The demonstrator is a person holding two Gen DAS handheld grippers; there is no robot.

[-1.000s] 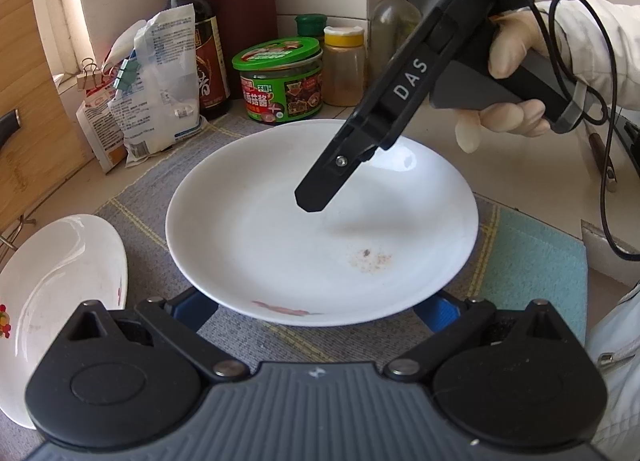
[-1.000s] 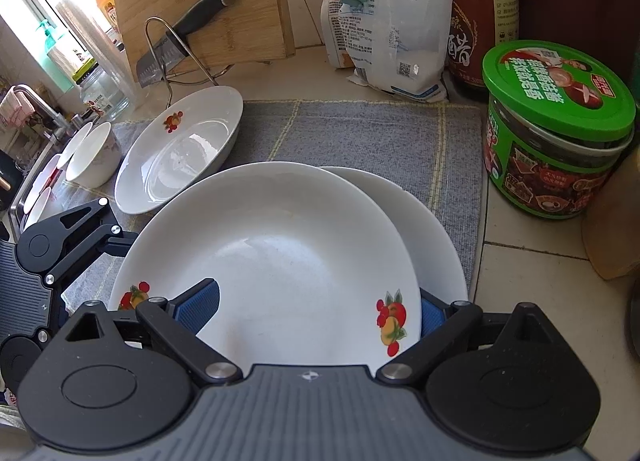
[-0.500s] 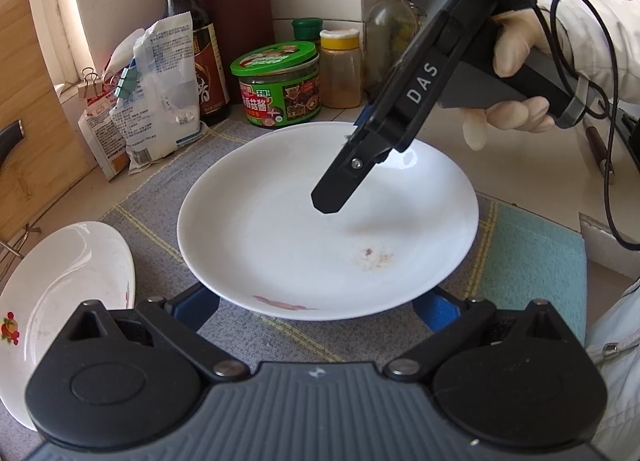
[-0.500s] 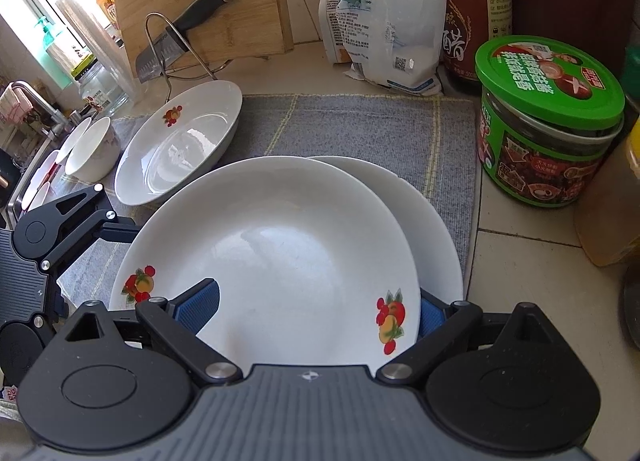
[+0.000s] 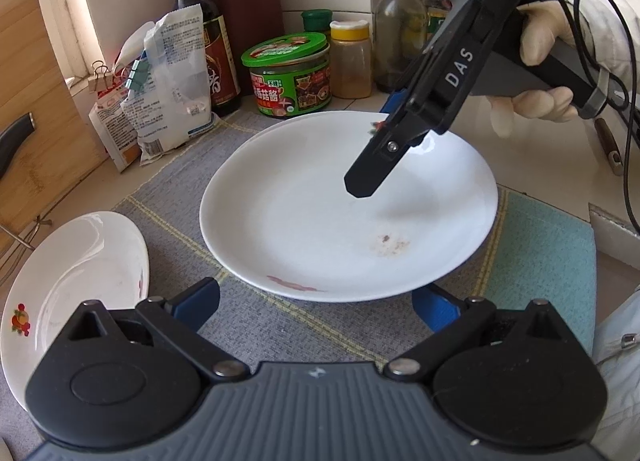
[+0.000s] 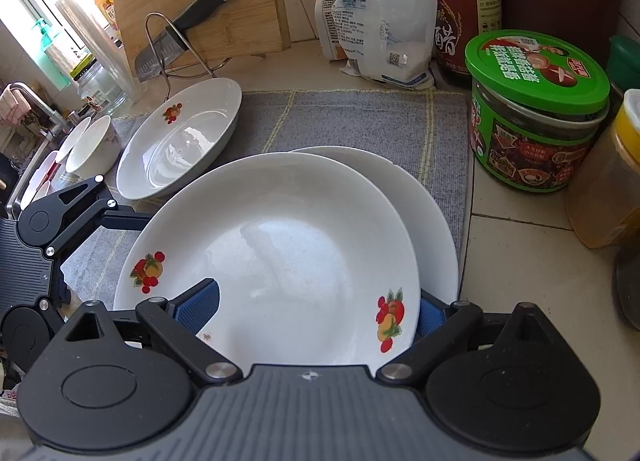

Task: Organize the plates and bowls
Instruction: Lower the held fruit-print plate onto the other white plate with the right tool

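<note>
A white plate with fruit prints (image 6: 280,245) lies offset on a plain white plate (image 6: 436,229) on the grey mat (image 6: 360,121). My right gripper (image 6: 312,313) is open. Its near rim sits between the wide-spread blue fingers, one over the plate and one outside the rim. In the left wrist view the same plate (image 5: 320,221) is in the middle, with the right gripper (image 5: 376,149) over its far rim in a gloved hand. My left gripper (image 5: 316,305) is open at the plate's near rim. An oval fruit-print dish (image 6: 180,145) lies on the mat's left side.
Small white bowls (image 6: 94,145) stand at the far left by the sink. A green-lidded jar (image 6: 536,113), sauce bottles, a yellow-capped spice jar (image 5: 352,61) and clipped bags (image 6: 384,21) line the back. A knife (image 6: 176,41) rests in a wire rack against a cutting board. A teal cloth (image 5: 540,253) lies to the right.
The left gripper has drawn back, so the plate's near rim no longer reaches in between its fingers. The right gripper stays at the plate's far rim and the plates look unmoved.
</note>
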